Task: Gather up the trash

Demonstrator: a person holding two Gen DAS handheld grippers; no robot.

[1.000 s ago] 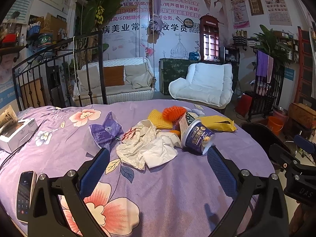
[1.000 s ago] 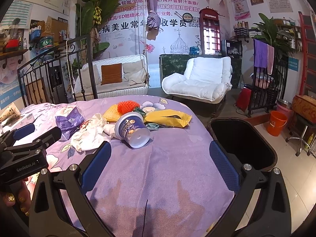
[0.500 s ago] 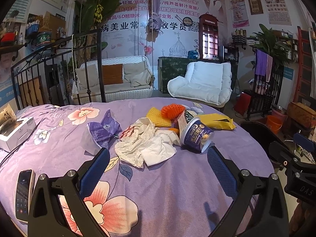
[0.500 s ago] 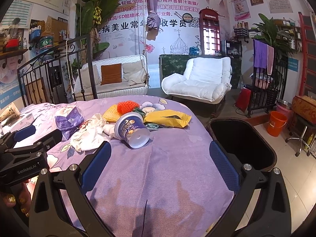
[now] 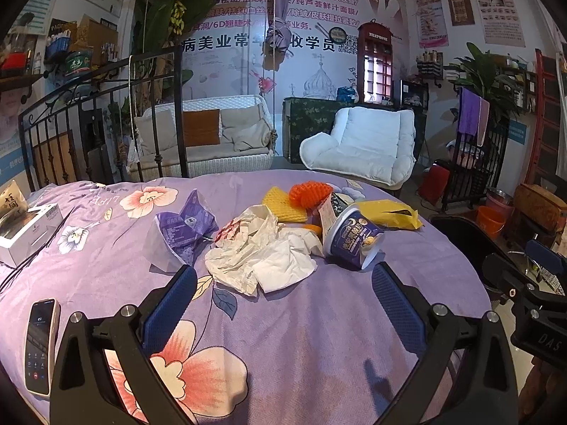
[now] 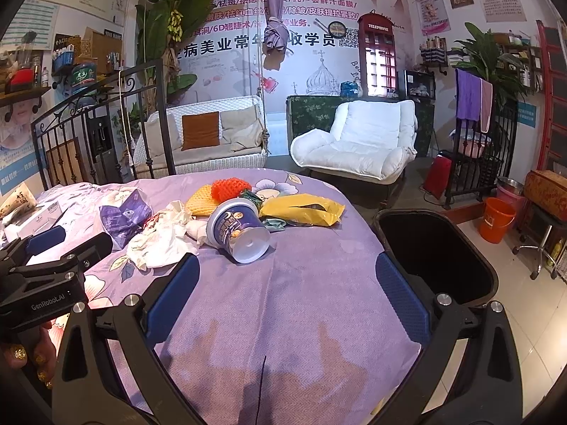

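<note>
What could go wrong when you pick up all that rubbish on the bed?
The tipped paper cup is round, so it might roll or squash when pinched. The crumpled white paper lies loosely against other scraps, so a grab may drag neighbours along. The black bin stands off the bed's edge, so pieces could drop on the floor while being carried.

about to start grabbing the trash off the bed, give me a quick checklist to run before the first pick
1. Left gripper open and empty: ok.
2. Right gripper open and empty: ok.
3. Black bin open and unblocked beside the bed: ok.
4. Trash within view: the crumpled paper, the tipped blue cup and the yellow bag lie together on the bedspread: ok.
5. Non-trash apart from the pile: the phone and the white box lie well off to the left: ok.
6. Cup empty, no spill risk: cannot tell.
</note>
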